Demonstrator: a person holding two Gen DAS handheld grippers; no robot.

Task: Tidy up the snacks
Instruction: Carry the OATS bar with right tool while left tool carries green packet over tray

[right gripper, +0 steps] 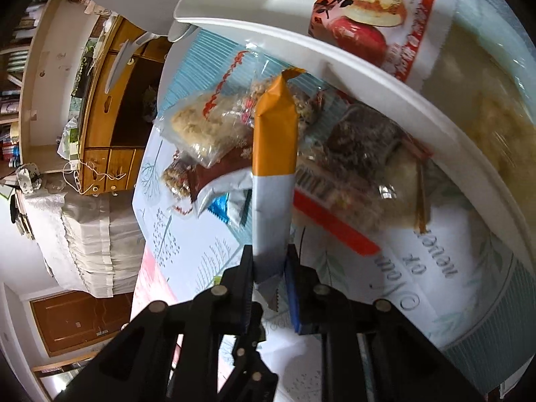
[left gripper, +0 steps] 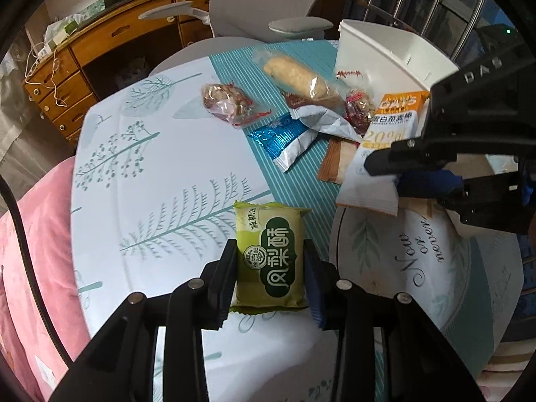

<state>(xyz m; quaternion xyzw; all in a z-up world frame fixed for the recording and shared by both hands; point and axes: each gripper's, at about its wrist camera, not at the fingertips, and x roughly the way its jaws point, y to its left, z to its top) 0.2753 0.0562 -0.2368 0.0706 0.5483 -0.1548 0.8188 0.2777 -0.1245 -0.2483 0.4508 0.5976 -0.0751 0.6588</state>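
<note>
Listing of items, as seen:
Left claw (left gripper: 269, 276): clamped on the green pastry packet (left gripper: 269, 261), one pad against each long side, the packet raised above the counter (left gripper: 150, 174).
Right claw (right gripper: 268, 274): clamped on the lower white end of the orange-and-white snack bar (right gripper: 273, 167); the bar stood nearly upright, its orange end uppermost and bent over at the tip. From the left wrist view this claw (left gripper: 395, 171) reached in from the right and gripped the same bar (left gripper: 392, 124) above the plate.
Counter: round, covered with a pale cloth printed with teal trees and a teal striped band.
White bin (left gripper: 378, 57): stood at the far right of the counter; a red-and-white cake packet (right gripper: 375, 23) lay inside it.
Loose snacks on the striped band: a long pale roll in clear wrap (left gripper: 294, 77), a clear bag of red-and-brown sweets (left gripper: 227, 104), a blue-and-silver packet (left gripper: 284, 140), all lying near one another just left of the bin.
Plate (left gripper: 425, 258): white with leaf print and script lettering, beside the green packet on its right.
Surroundings: a grey chair (left gripper: 254, 6) beyond the counter, a wooden desk (left gripper: 100, 47) with drawers behind it, pink bedding (left gripper: 37, 251) at the left edge.
</note>
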